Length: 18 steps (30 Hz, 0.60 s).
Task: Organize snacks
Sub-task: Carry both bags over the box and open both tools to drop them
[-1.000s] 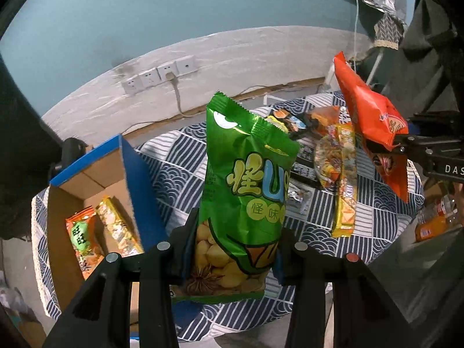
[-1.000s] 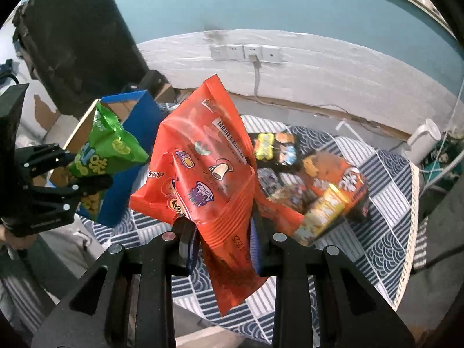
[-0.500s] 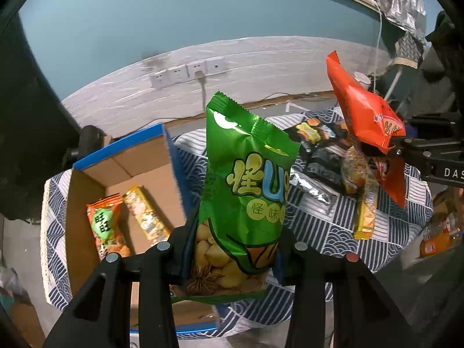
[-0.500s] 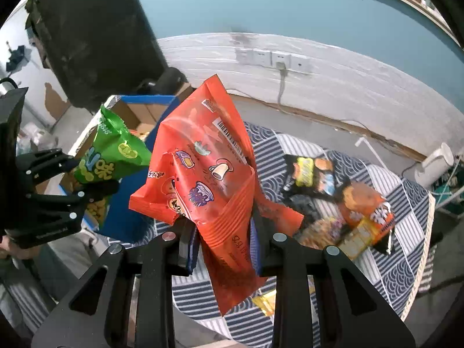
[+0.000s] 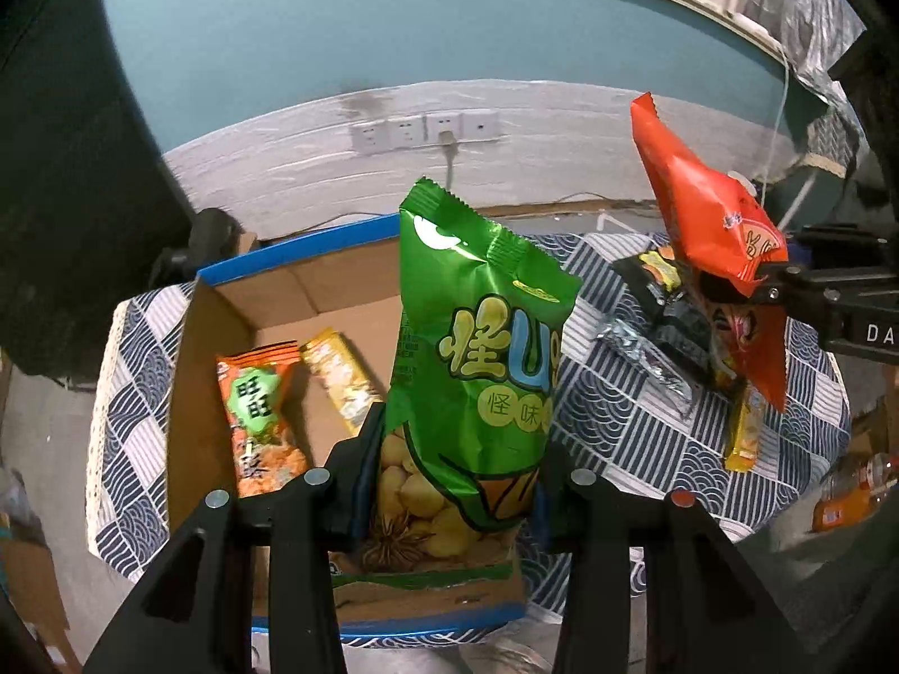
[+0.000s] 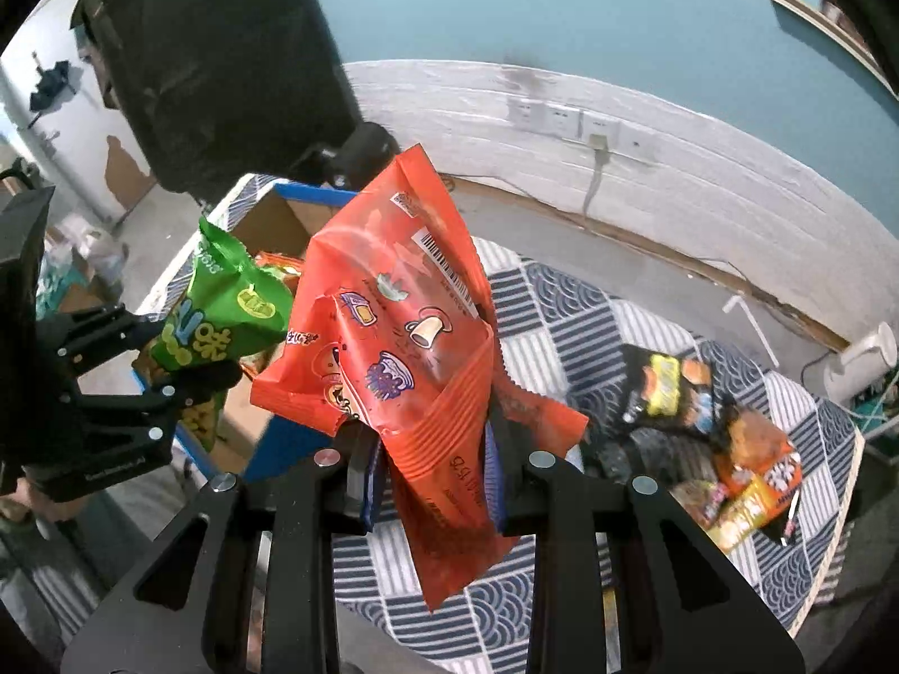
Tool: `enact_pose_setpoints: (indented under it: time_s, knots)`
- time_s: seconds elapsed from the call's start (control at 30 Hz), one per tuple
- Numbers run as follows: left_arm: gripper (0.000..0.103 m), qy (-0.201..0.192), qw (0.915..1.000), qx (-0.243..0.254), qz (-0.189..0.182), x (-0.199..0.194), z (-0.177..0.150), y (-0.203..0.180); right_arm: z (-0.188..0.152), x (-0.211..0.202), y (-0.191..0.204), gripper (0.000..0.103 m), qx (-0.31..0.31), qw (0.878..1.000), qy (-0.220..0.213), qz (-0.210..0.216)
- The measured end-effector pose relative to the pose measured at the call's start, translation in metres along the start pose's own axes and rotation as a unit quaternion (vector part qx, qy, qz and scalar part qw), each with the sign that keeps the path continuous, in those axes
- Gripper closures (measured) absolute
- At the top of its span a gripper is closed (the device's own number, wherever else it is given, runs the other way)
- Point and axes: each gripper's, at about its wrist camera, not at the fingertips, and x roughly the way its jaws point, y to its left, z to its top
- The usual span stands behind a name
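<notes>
The left gripper (image 5: 449,483) fingers clamp a green snack bag (image 5: 477,348) above the cardboard box (image 5: 225,303); beside it, the right gripper (image 6: 432,466) fingers pinch an orange bag (image 6: 393,326).

The green snack bag (image 5: 477,370) hides much of the cardboard box (image 5: 225,326) floor behind it. The orange snack bag (image 6: 404,337) covers part of the tabletop (image 6: 562,326). The loose snack pile (image 6: 730,449) is blurred, its labels unreadable.
</notes>
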Motion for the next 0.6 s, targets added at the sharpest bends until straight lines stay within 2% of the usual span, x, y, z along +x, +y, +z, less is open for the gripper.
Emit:
enact_pose_setpoints:
  time_s: [0.6]
  knots:
    - [0.06, 0.011, 0.9968, -0.067, 0.042, 0.006, -0.027, 0.084, 0.042, 0.06, 0.076, 0.077, -0.053, 0.997, 0.031, 0.04]
